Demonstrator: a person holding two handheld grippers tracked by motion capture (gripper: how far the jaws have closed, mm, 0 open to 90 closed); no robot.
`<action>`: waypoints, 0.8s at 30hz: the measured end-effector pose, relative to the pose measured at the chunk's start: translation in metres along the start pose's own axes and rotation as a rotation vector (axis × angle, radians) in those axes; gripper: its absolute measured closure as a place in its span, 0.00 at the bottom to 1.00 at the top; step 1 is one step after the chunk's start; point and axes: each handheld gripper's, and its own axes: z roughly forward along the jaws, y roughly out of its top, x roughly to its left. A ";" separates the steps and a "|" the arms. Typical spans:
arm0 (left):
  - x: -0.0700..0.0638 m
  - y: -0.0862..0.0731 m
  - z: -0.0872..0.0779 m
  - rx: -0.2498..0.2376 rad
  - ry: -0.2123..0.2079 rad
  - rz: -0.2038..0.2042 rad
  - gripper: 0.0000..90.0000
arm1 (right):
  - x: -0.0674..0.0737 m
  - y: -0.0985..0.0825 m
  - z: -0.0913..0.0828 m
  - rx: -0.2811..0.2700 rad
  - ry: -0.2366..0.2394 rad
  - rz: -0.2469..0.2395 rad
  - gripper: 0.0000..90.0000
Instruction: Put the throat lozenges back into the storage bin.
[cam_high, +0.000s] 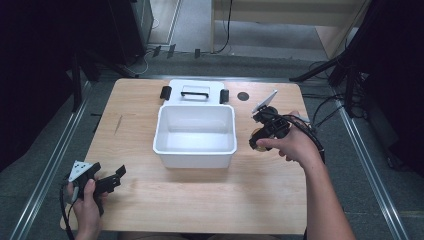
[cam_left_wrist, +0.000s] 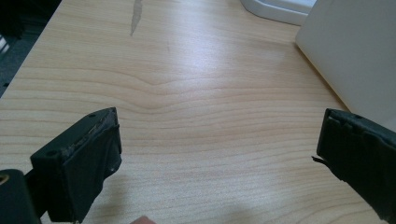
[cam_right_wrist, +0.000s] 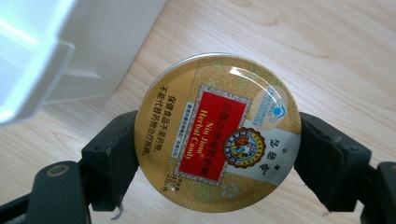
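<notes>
Right gripper (cam_right_wrist: 217, 140) clamped on a round gold candy tin (cam_right_wrist: 217, 133), one jaw on each side of its rim, lid facing the camera, red label reading "Herbal Candy". Tin held above the wooden table (cam_high: 200, 200), just right of the white bin (cam_high: 195, 135), not touching it. Bin open; its white lid (cam_high: 195, 92) with black handle and clips lies flat behind it. Left gripper (cam_left_wrist: 215, 154) near the table's front left corner, jaws wide apart, nothing between them, bare wood below.
</notes>
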 end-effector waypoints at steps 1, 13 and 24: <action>0.000 0.000 0.000 0.000 0.000 0.000 0.00 | 0.001 0.002 -0.003 0.000 -0.004 -0.001 0.23; 0.000 0.000 0.000 -0.001 -0.002 -0.003 0.00 | 0.014 0.021 -0.031 -0.012 -0.002 -0.023 0.23; 0.000 0.000 0.000 0.001 -0.003 -0.003 0.00 | 0.036 0.038 -0.040 -0.017 0.000 -0.078 0.23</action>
